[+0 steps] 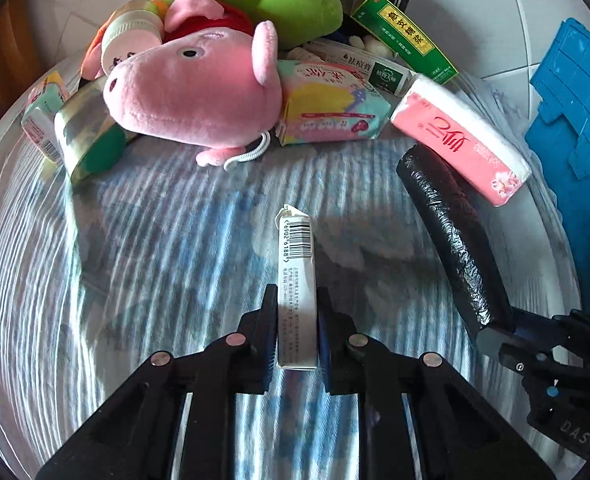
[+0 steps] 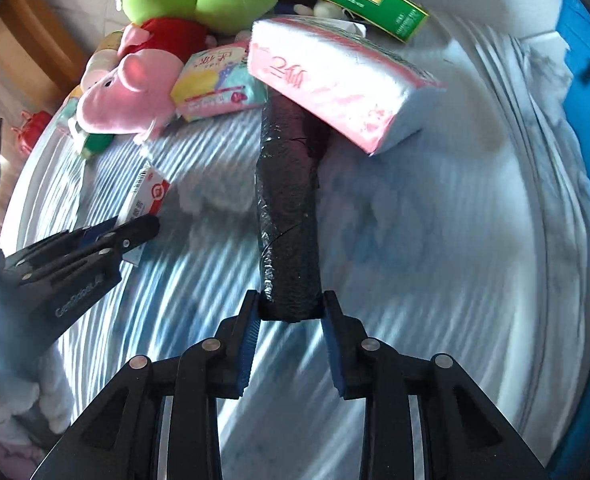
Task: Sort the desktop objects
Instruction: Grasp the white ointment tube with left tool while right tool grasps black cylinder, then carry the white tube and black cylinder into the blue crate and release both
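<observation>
Left gripper (image 1: 296, 320) jaws clench a slim white box (image 1: 296, 276); right gripper (image 2: 290, 312) jaws pinch a black roll (image 2: 289, 216)'s near end. Lift each straight up, clear of the pink tissue pack (image 2: 335, 80) beyond.

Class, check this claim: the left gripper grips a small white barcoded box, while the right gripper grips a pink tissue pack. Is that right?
Not quite. The right gripper grips the black wrapped roll, as the right wrist view shows; the pink tissue pack lies across the roll's far end. The left gripper does grip the small white barcoded box.
</observation>
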